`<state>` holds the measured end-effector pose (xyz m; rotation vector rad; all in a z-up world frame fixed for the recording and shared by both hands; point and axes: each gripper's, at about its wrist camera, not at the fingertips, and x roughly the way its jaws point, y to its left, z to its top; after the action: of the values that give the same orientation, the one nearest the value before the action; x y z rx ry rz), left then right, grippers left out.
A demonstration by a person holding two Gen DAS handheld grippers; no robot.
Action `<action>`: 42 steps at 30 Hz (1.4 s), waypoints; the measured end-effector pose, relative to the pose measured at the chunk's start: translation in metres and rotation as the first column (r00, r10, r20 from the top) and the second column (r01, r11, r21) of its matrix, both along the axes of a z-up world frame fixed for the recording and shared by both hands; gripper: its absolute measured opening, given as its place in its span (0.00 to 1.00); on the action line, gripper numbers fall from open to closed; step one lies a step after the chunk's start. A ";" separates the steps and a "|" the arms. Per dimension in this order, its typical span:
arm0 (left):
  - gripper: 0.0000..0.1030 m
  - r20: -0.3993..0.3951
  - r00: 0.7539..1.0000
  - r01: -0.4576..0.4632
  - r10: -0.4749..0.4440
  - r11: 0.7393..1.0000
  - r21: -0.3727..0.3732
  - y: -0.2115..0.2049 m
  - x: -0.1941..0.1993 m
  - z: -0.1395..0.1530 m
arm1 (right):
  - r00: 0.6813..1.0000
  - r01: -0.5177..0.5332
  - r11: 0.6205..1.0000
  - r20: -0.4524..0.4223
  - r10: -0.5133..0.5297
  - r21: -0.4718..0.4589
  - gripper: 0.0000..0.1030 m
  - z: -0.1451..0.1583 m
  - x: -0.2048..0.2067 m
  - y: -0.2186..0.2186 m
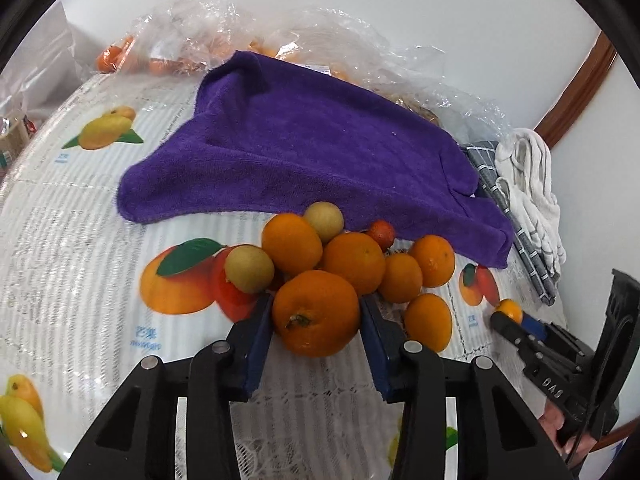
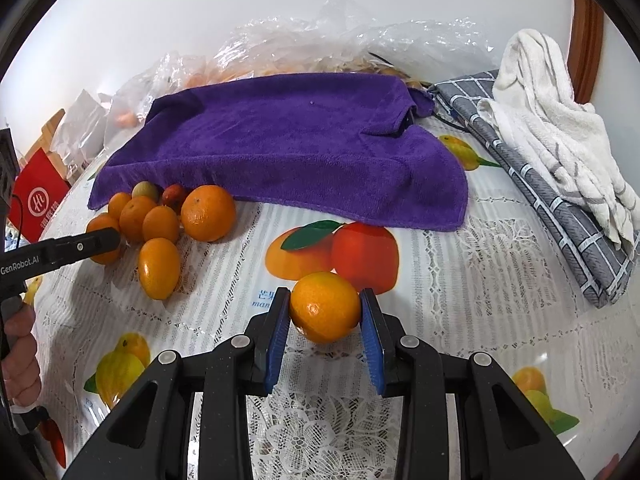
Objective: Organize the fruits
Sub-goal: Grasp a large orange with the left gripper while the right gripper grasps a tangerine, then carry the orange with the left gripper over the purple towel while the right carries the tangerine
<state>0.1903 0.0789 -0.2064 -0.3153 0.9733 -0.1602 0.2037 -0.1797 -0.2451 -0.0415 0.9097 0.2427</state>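
Observation:
A pile of several oranges (image 1: 352, 258), two pale yellow-green fruits (image 1: 249, 269) and one small red fruit (image 1: 382, 234) lies in front of a purple towel (image 1: 304, 148). My left gripper (image 1: 316, 302) is shut on the nearest large orange (image 1: 316, 320), with a blue pad against each side. Off to the right of the pile, my right gripper (image 2: 325, 296) is shut on a smaller orange (image 2: 324, 308), close to the tablecloth. That grip also shows in the left wrist view, right gripper (image 1: 505, 318) with its orange (image 1: 509, 309). One left finger (image 2: 92, 244) reaches into the pile (image 2: 160, 220).
The table wears a lace-patterned cloth (image 2: 460, 280) printed with fruit. Crumpled clear plastic bags (image 1: 224, 28) with more oranges lie behind the towel. A grey checked cloth (image 2: 560, 208) and a white towel (image 2: 552, 120) are at the right. A red box (image 2: 40, 200) stands at the left.

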 end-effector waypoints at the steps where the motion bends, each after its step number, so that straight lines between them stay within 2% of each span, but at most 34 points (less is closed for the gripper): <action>1: 0.39 0.000 1.000 -0.001 0.001 1.000 0.012 0.000 -0.001 0.002 | 1.000 0.004 1.000 0.002 -0.004 0.004 0.33 0.002 -0.001 -0.001; 10: 0.39 0.015 1.000 -0.013 0.012 0.999 0.048 0.008 -0.015 0.027 | 0.999 0.030 0.999 0.016 -0.031 0.026 0.33 0.020 -0.004 -0.006; 20: 0.39 0.085 0.996 -0.011 0.005 0.997 0.078 0.012 -0.017 0.074 | 0.994 0.052 0.998 0.097 -0.055 0.029 0.33 0.067 -0.001 -0.011; 27: 0.39 0.133 0.991 -0.012 -0.003 0.994 0.109 0.011 -0.004 0.104 | 0.984 0.078 0.995 0.156 -0.087 0.066 0.33 0.101 0.013 -0.017; 33: 0.39 0.162 0.987 -0.013 -0.005 0.994 0.107 0.012 0.020 0.121 | 0.980 0.091 0.993 0.170 -0.102 0.071 0.33 0.113 0.030 -0.020; 42: 0.39 0.169 0.985 -0.002 -0.018 0.993 0.115 0.005 0.058 0.124 | 0.975 0.108 0.992 0.190 -0.119 0.065 0.33 0.119 0.064 -0.023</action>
<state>0.2480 0.0838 -0.0819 -0.1888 0.8112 -0.1354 0.2673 -0.2022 -0.1257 0.0370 0.7090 0.1536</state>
